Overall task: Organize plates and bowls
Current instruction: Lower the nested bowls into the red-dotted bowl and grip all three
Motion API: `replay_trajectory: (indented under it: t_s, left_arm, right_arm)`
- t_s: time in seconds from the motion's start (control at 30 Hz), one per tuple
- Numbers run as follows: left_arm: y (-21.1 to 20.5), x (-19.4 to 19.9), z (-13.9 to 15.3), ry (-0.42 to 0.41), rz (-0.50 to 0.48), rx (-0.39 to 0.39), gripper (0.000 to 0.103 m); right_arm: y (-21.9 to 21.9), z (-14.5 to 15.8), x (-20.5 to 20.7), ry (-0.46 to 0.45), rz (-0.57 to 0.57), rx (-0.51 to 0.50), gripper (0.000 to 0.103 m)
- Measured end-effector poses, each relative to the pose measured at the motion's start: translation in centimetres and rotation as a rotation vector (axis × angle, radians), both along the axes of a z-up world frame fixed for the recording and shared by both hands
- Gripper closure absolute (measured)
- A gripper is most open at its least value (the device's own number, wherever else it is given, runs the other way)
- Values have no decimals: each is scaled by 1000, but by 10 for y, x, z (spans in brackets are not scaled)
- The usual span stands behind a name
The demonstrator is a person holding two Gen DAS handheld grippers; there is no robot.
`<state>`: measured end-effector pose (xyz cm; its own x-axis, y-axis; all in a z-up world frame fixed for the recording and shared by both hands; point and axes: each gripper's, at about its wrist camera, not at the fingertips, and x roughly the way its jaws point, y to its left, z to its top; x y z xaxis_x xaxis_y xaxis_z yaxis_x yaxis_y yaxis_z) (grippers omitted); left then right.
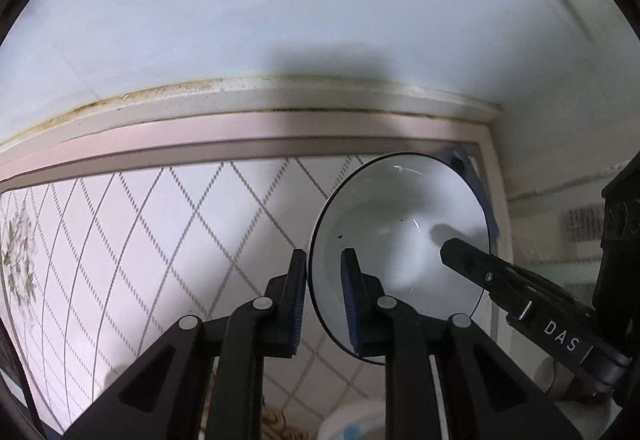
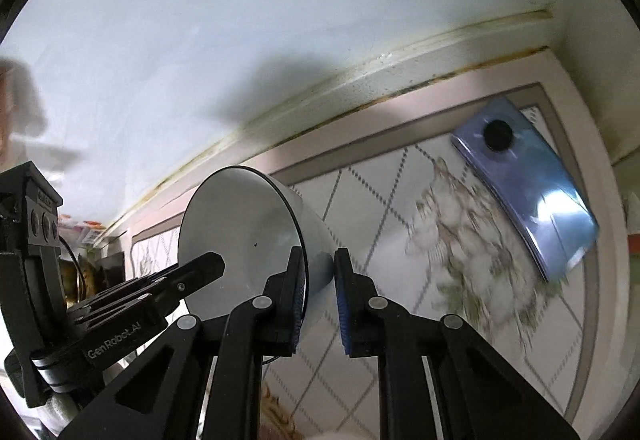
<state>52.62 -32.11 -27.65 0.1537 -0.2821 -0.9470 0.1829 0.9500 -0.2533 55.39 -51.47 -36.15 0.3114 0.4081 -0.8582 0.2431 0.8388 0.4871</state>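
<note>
A white bowl (image 1: 396,236) with a thin dark rim is held up in the air, tilted on its side, between both grippers. My left gripper (image 1: 323,292) is shut on the bowl's left rim, one finger inside and one outside. My right gripper (image 2: 318,290) is shut on the opposite rim of the same bowl (image 2: 240,224). In the left wrist view a finger of the right gripper (image 1: 480,272) reaches into the bowl from the right. In the right wrist view a finger of the left gripper (image 2: 188,276) reaches into it from the left.
A tablecloth with a diamond pattern and flower print (image 1: 160,232) covers the table below, against a white wall (image 1: 280,19). A blue phone (image 2: 524,183) lies on the cloth near the far right corner. Something white and blue (image 1: 352,424) shows at the bottom edge.
</note>
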Motion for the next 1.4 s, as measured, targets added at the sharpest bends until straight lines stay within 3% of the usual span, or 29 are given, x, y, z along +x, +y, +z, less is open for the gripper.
replay_trajectory:
  t_s: [0.33, 0.63, 0.93, 1.4]
  left_arm:
    - [0, -93, 26, 0, -103, -29, 88]
    - [-6, -156, 6, 53, -149, -7, 88]
    - [-6, -178, -14, 60, -164, 49, 88]
    - [-10, -185, -30, 50, -178, 104, 88]
  right_arm:
    - [-7, 53, -117, -29, -10, -33, 87]
    - [3, 39, -206, 46, -4, -30, 87]
    - [13, 10, -238, 95, 5, -28, 87]
    - [20, -10, -240, 124, 27, -57, 87]
